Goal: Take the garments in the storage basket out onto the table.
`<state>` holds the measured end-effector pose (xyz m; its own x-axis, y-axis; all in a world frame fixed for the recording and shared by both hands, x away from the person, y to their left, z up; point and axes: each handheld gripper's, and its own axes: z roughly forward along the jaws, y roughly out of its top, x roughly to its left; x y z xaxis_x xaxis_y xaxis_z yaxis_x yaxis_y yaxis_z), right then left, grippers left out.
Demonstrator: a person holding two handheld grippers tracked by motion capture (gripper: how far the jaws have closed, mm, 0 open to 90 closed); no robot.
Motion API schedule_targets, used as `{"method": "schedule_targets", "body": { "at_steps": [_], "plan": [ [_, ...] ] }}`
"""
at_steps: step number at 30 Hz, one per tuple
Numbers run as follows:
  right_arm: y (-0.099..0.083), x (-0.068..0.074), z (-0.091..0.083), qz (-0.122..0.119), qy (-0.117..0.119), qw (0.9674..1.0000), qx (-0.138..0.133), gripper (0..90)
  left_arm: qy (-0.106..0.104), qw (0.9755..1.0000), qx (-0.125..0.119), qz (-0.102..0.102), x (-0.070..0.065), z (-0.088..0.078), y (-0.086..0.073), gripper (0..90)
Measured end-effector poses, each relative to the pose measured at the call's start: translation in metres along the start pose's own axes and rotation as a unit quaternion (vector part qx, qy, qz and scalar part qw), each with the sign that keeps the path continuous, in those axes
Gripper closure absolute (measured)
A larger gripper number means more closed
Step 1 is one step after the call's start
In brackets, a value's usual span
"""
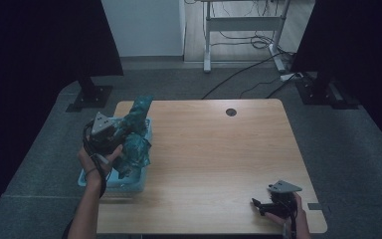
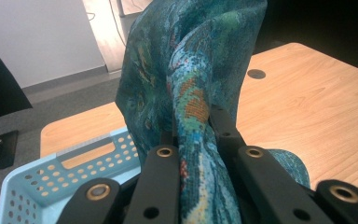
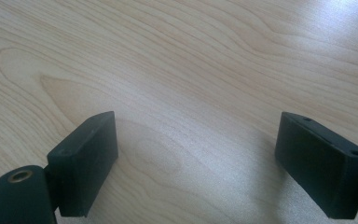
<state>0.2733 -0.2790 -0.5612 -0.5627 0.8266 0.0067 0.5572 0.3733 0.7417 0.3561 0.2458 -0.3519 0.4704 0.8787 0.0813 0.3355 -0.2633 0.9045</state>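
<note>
A teal patterned cloth (image 1: 135, 130) rises out of a light blue perforated basket (image 1: 110, 183) at the table's left edge. My left gripper (image 1: 123, 130) is shut on a bunched fold of that cloth (image 2: 193, 107), and the fabric stands up between the two black jaws and drapes over them. The basket's rim (image 2: 51, 175) lies just below the jaws. At the table's front right corner my right gripper (image 1: 259, 205) rests low over bare wood, open, with nothing between its fingers (image 3: 86, 154).
The wooden table (image 1: 219, 154) has a round cable hole (image 1: 231, 112) near its far edge. Beyond it stand a desk frame (image 1: 243, 30) with loose cables on the floor and dark stands at both sides.
</note>
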Motion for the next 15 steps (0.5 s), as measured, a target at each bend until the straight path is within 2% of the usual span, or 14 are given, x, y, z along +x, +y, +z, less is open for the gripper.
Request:
{"method": "schedule_targets", "body": {
  "at_steps": [15],
  "plan": [
    [0.000,0.000,0.000,0.001,0.000,1.0000,0.001,12.6,-0.014,0.9998,-0.012,0.011,-0.016,0.002,0.008,82.9]
  ]
}}
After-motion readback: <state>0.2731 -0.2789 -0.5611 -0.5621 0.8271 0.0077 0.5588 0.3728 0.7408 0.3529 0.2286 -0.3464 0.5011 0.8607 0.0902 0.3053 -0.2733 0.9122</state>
